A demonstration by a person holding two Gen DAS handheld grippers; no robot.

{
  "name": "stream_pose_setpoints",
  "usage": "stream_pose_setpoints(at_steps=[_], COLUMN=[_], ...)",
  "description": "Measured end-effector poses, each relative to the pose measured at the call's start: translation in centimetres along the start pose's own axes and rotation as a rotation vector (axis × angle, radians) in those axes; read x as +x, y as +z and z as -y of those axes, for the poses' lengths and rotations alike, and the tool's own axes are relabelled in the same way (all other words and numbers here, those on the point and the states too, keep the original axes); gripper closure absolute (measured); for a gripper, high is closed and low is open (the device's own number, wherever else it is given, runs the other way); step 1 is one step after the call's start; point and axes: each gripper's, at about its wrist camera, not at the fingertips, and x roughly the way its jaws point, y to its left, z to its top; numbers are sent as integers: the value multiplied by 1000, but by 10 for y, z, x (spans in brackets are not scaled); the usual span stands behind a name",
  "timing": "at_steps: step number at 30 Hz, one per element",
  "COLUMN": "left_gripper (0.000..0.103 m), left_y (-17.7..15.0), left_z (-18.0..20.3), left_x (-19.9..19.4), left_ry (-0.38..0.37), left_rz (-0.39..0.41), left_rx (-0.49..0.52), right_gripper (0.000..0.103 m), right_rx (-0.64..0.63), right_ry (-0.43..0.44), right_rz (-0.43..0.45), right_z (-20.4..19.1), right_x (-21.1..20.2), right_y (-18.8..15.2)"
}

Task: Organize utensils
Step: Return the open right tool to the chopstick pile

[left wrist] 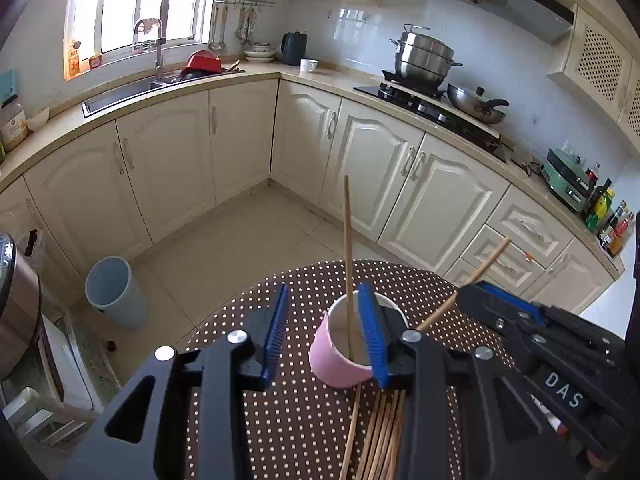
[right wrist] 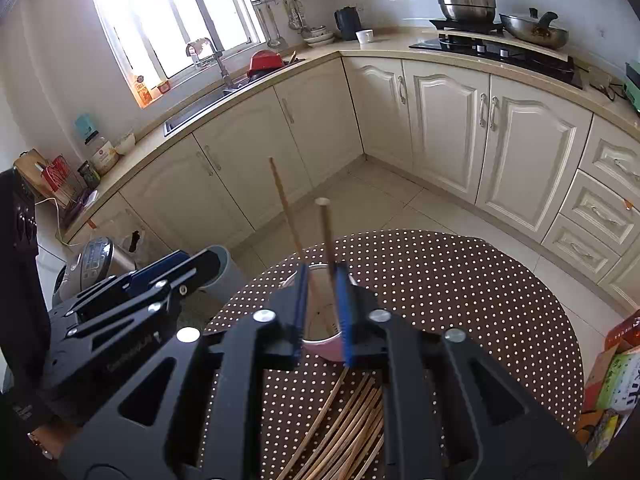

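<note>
Right claw (right wrist: 323,312) grips a chopstick (right wrist: 326,232) over the pink cup (left wrist: 340,364) on the polka-dot bench (left wrist: 304,420); left claw (left wrist: 326,336) gapes wide around the cup, loose chopsticks (left wrist: 380,432) nearby

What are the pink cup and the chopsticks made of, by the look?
Pink cup: probably glazed ceramic; thick rim, smooth pink outside, pale inside, though matte plastic is possible. Chopsticks on the table: likely bamboo or wood; tan, dull, unlacquered, thin. The stick in the right gripper looks the same.
</note>
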Motion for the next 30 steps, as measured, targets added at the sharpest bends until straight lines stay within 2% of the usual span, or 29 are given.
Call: stream_pose_setpoints(at_steps=[3,6,10,13,17,21,25,28,30], left_gripper=[59,56,45,45,43,43,43,43,43], left_y=[-1,0,-3,-11,-31,-60,-95,-118,-132], left_z=[2,3,0,-5,-7,0,15,19,22], left_x=[-19,-35,-52,-52,-38,-17,14,40,57], left_ry=[-3,-8,-11,-32,-53,-71,-120,-158,-155], left_rz=[-5,-7,-6,-51,-144,-248,-385,-504,-560], left_rx=[11,30,50,40,53,104,164,152,174], right_gripper=[58,58,58,58,58,58,58,58,58], right_rx=[-1,4,2,11,69,133,212,292,333], right_ry=[2,15,-2,-23,-54,-89,-115,-120,-119], right_rz=[9,22,37,27,-21,-110,-219,-284,-324], right_z=[-5,-8,-9,-4,10,21,36,48,55], right_x=[-15,-31,-56,-68,-70,-61,-43,-34,-29], right_y=[1,4,4,-6,-29,-60,-89,-110,-120])
